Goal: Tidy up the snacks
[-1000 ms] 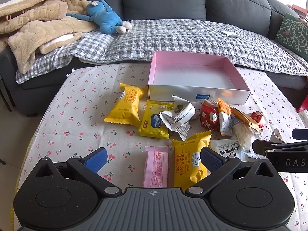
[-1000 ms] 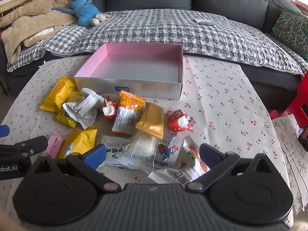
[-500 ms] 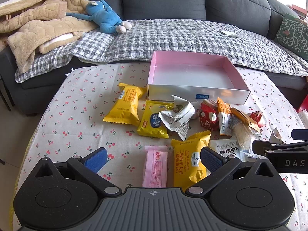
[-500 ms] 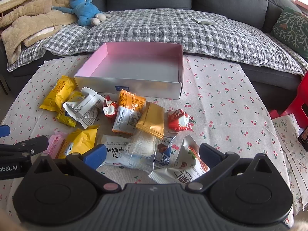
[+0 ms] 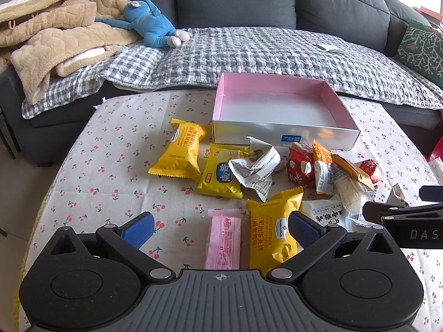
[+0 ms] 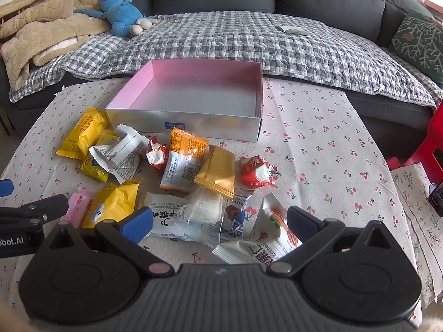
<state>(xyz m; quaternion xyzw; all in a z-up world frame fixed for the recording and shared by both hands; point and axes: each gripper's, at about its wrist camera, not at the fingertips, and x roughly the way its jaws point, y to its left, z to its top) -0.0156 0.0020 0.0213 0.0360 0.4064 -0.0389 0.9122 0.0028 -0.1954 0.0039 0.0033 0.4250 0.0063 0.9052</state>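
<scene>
My left gripper [image 5: 220, 228] hangs spread and empty over a flat pink foil bar [image 5: 223, 239]; my right gripper [image 6: 220, 220], likewise apart, hovers above clear crinkly cellophane packets [image 6: 206, 210]. These look light, slippery and crushable, so I'd pinch the sealed ends. Beyond the heap, the pink-lined cardboard box [image 6: 180, 123] sits empty.

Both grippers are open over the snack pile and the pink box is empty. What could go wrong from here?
1. The snacks overlap: the orange packet lies on the clear-wrapped packets, so the right gripper may pinch two at once or drag a neighbour.
2. The pink wafer and yellow waffle packet lie side by side between the left gripper's fingers, so it may grab both.
3. The pink box looks light; a packet pushed against its front wall might shove it.
</scene>
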